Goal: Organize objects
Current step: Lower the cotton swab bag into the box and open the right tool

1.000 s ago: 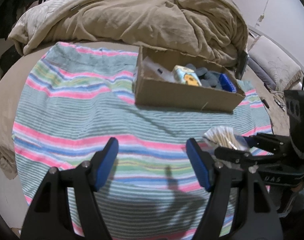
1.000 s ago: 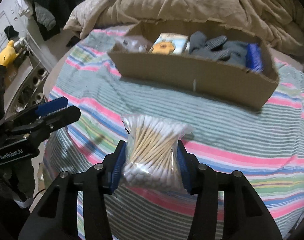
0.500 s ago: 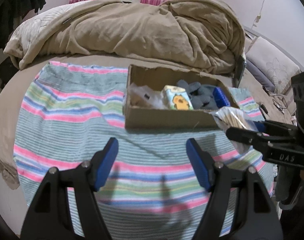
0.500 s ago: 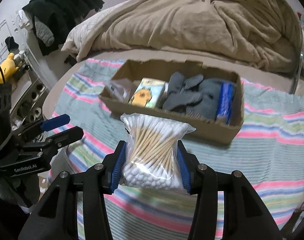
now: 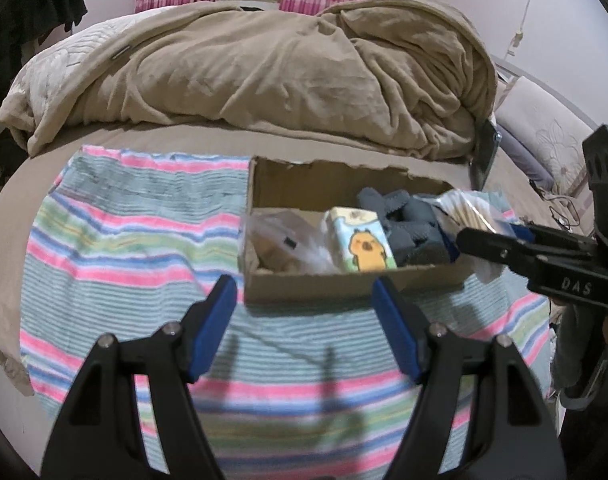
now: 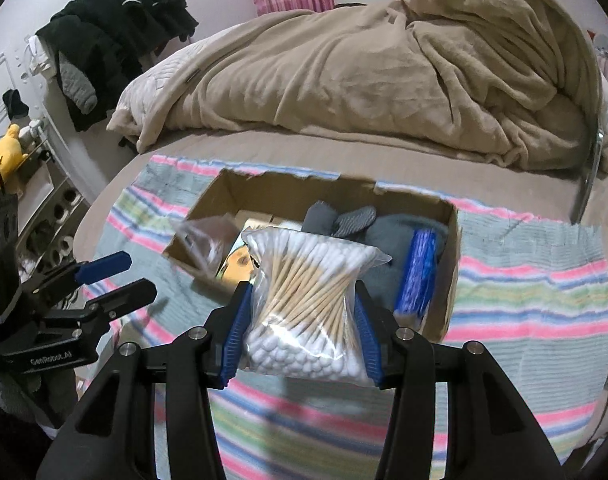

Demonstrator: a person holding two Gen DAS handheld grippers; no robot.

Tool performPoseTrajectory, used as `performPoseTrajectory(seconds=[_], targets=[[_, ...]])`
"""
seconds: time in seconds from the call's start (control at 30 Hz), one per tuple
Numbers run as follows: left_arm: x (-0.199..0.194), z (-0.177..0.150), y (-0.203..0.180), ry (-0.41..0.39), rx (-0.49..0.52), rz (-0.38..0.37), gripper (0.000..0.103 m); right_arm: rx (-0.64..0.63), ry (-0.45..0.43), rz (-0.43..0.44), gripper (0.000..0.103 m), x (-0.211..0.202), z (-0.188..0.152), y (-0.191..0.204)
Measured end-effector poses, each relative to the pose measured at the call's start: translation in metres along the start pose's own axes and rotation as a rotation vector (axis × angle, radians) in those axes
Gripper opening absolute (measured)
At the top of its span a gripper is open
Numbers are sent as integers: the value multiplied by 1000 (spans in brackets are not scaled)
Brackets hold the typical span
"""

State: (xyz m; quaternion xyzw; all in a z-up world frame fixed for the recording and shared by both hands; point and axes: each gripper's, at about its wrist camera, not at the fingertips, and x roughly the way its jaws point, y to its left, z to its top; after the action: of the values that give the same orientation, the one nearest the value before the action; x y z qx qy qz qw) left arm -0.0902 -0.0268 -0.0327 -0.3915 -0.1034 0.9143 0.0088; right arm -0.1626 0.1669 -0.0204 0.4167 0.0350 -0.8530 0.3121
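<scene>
Two grippers in frame. Right gripper (image 6: 300,330) is clamped on a clear bag of cotton swabs (image 6: 306,308), blue pads pressing both sides of the bag. Bag is held in the air over the near edge of the cardboard box (image 6: 450,264), not touching it. Long axis of the bag runs away from the camera, roughly along the fingers. Swabs inside lie mostly along that axis, fanned out toward the far right; one clump of white tips sits at the near end, the other tips spread at the far end, over the box. From the left wrist view the bag (image 5: 464,210) shows only partly, at the right end of the box, behind the right gripper's black finger (image 5: 504,254).

Left gripper (image 5: 304,324) is spread wide with nothing between the pads, hovering over the striped towel (image 5: 124,248) just in front of the box's near wall (image 5: 324,286).

Box sits on the towel, long axis left-right across the bed. Contents, left to right: crumpled clear plastic bag (image 5: 280,240), tissue pack with a yellow cartoon animal (image 5: 362,240), grey socks (image 5: 408,224), blue item (image 6: 418,272) lying front-to-back against the right wall.

Tan blanket (image 5: 264,76) is heaped behind the box. Dark clothes (image 6: 116,40) hang at far left.
</scene>
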Motion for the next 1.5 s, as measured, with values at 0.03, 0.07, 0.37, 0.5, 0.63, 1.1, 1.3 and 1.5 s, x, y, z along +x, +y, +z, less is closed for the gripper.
performPoseTrajectory(seconds=[0.03,0.07,0.37,0.5,0.63,1.1,1.3,1.5], targets=[[4,2,0,0,-1,2,72,-2,-2,-7,51,3,3,-1],[7,4,1,1,-3,4,72,-4,-3,-11,51,5,4,-2],[34,17,4,7,-14,7,72,-5,14,-17,51,35,15,-11],[46,18,5,20,-19,12,72,2,22,-12,51,49,16,-14],[54,17,7,34,-24,13,72,4,40,-9,51,65,15,-15],[52,12,11,38,-47,5,72,22,48,-9,57,73,8,-15],[38,10,12,19,-47,3,72,29,48,-17,66,65,7,-11],[23,7,9,6,-41,-3,72,28,38,-27,68,52,4,-6]])
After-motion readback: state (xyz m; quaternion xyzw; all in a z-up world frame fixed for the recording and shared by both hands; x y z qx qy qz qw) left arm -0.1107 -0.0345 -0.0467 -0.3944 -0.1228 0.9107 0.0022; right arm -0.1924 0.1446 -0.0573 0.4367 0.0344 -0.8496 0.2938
